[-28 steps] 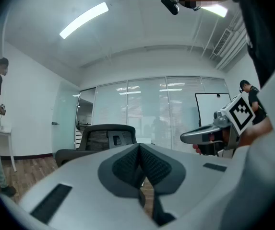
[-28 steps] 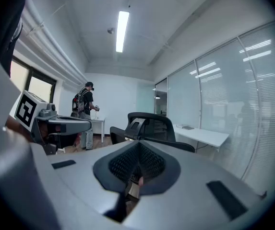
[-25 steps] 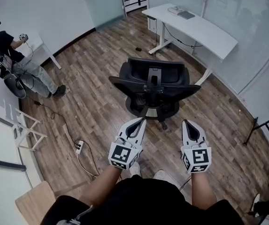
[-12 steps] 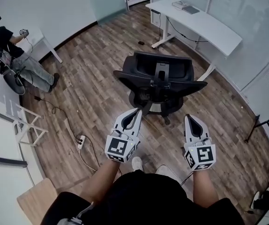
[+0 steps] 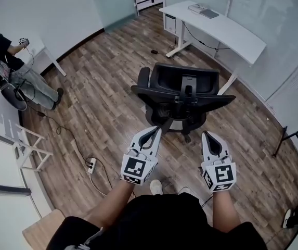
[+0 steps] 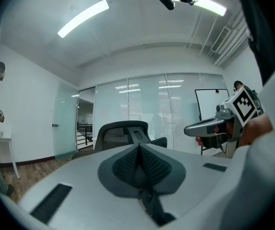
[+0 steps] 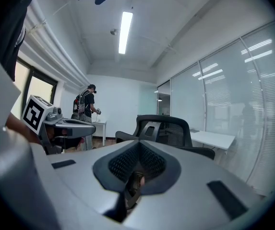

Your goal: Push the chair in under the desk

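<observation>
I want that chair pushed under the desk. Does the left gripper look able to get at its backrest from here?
Probably yes: the left gripper, jaws shut and empty, points at the chair's backrest with nothing standing between them.

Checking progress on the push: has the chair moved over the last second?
Yes. The chair has shifted rightward in the head view, closer to the near leg of the white desk.

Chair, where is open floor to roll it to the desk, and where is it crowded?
Bare floor lies between the chair and the desk. Crowded: a power strip and cord left of the left gripper.
</observation>
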Action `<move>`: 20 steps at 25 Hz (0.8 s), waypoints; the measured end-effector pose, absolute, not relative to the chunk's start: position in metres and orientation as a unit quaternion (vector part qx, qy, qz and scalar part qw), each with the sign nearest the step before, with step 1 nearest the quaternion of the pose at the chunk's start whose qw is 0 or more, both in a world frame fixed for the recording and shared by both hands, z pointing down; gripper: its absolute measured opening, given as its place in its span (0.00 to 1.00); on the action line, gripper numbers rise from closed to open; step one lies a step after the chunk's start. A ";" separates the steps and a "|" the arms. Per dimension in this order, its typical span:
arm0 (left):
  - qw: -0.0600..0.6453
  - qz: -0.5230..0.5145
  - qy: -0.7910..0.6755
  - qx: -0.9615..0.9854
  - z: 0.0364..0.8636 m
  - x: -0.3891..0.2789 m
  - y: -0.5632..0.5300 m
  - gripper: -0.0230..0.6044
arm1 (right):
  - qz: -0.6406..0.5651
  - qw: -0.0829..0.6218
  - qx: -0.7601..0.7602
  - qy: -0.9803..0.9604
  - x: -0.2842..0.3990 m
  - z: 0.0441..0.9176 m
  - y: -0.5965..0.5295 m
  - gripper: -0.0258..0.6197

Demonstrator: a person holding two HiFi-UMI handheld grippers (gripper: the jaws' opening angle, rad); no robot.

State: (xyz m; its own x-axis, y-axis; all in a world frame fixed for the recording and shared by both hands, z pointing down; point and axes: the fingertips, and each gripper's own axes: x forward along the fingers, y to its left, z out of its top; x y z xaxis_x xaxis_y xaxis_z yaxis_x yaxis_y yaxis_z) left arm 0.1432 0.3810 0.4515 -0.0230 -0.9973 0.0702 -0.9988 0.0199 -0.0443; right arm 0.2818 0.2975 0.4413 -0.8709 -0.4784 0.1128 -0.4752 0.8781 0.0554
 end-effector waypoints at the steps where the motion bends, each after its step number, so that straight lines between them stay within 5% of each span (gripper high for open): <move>1: 0.005 0.044 -0.711 0.702 0.451 0.141 0.380 0.06 | -0.016 0.065 0.248 -0.966 0.278 0.443 0.298 0.05; 14: -0.013 0.138 -0.689 0.711 0.467 0.098 0.346 0.07 | -0.074 0.136 0.239 -0.959 0.248 0.468 0.278 0.05; 18: -0.006 0.180 -0.676 0.714 0.482 0.094 0.329 0.17 | -0.102 0.177 0.208 -0.957 0.238 0.487 0.268 0.10; 20: -0.020 0.210 -0.669 0.712 0.484 0.094 0.320 0.25 | -0.119 0.204 0.190 -0.953 0.232 0.497 0.263 0.21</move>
State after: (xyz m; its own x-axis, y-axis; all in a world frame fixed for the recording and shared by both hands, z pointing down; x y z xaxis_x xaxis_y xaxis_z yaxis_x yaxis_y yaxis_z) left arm 0.0941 0.3199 0.4837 0.0156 -0.9620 0.2726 -0.9451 -0.1032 -0.3102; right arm 0.2321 0.2633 0.4971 -0.8446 -0.4098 0.3445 -0.3129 0.9000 0.3034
